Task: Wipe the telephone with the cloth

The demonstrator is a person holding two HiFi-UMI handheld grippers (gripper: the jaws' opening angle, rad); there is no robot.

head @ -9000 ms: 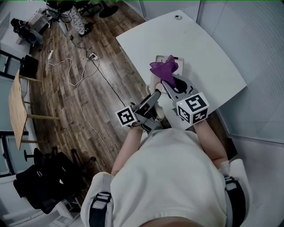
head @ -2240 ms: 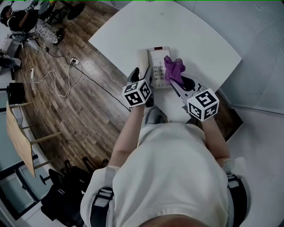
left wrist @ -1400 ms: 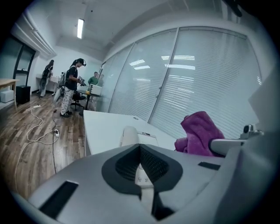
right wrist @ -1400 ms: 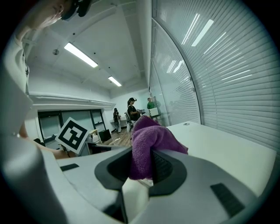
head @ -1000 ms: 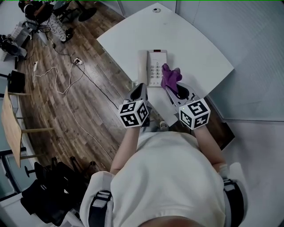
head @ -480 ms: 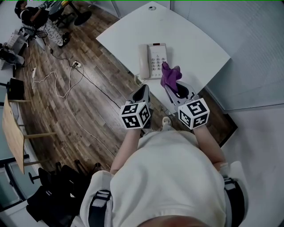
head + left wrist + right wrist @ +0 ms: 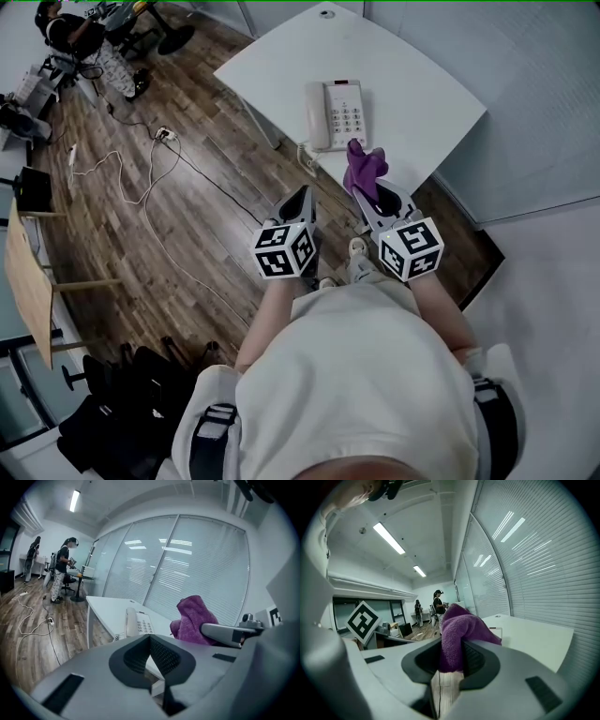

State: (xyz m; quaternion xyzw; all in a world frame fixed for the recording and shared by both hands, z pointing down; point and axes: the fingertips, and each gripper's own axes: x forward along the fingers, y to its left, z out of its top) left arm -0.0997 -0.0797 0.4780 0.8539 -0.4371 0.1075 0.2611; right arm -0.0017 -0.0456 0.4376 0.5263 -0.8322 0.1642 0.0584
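A white telephone (image 7: pixel 335 114) lies on the white table (image 7: pixel 422 84), handset on its left side. My right gripper (image 7: pixel 368 190) is shut on a purple cloth (image 7: pixel 364 167), held above the table's near edge, short of the phone and apart from it. In the right gripper view the cloth (image 7: pixel 459 626) bulges out from between the jaws of the right gripper (image 7: pixel 451 660). My left gripper (image 7: pixel 300 199) hangs over the floor left of the table, shut and empty. In the left gripper view the left gripper (image 7: pixel 151 641) points toward the telephone (image 7: pixel 137 622) and the cloth (image 7: pixel 194 618).
The phone's coiled cord (image 7: pixel 306 158) hangs off the near table edge. Cables (image 7: pixel 150 178) trail over the wooden floor. A wooden table (image 7: pixel 26 272) stands far left. A glass wall with blinds (image 7: pixel 187 564) runs behind the table. People (image 7: pixel 63 569) stand farther back.
Both grippers have drawn back from the telephone toward the near table edge. The cloth has come off the phone's right side, still in the right gripper's grip.
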